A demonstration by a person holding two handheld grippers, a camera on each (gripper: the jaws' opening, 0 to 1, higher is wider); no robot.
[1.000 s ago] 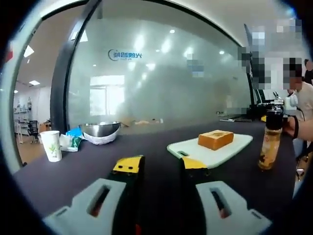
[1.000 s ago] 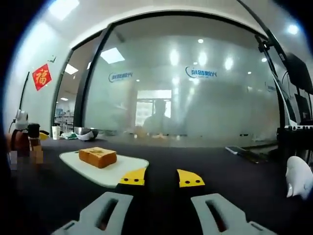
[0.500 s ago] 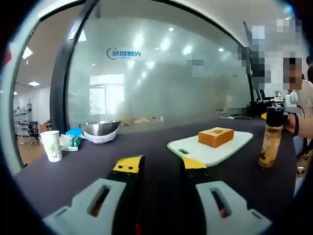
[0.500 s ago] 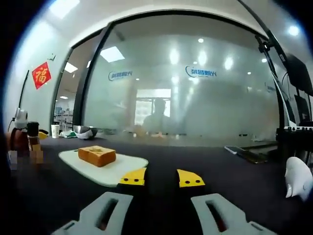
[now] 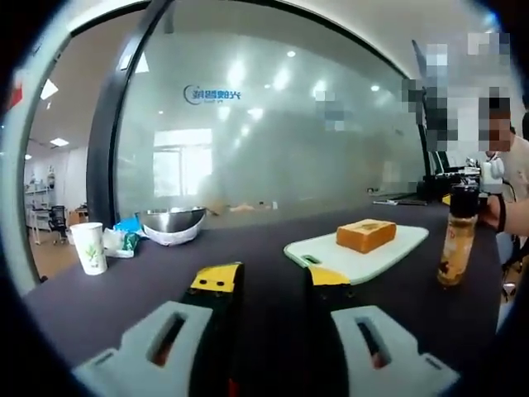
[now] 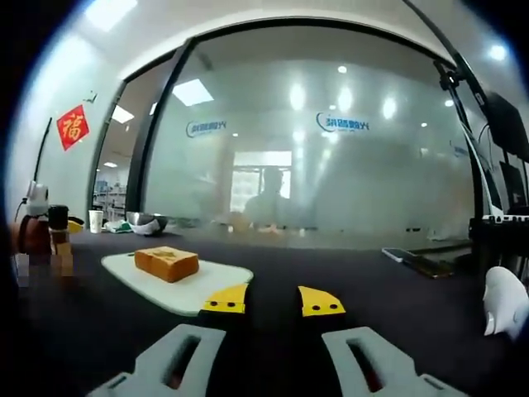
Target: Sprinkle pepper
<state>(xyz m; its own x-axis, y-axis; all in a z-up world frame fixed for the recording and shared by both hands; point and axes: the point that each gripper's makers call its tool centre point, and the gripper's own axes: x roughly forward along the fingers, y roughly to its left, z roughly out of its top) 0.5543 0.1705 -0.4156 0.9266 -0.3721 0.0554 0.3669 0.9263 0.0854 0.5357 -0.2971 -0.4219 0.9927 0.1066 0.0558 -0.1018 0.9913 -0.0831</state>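
A pepper grinder (image 5: 457, 240), a clear bottle with a black cap, stands on the dark table to the right of a white cutting board (image 5: 388, 251). A thick slice of toast (image 5: 366, 235) lies on the board. My left gripper (image 5: 273, 277) hovers low over the table in front of the board, open, with nothing between its jaws. In the right gripper view the toast (image 6: 167, 263) and board (image 6: 215, 281) lie ahead to the left, and the grinder (image 6: 58, 240) stands blurred at the far left. My right gripper (image 6: 273, 300) is open and holds nothing.
A steel bowl (image 5: 171, 222), a paper cup (image 5: 88, 246) and a blue-green packet (image 5: 124, 240) sit at the table's far left. A person's arm (image 5: 512, 211) shows behind the grinder. A white object (image 6: 504, 302) and a flat device (image 6: 421, 260) lie to the right.
Both views have shifted a little with the hands. Nothing on the table has moved and both grippers stay open.
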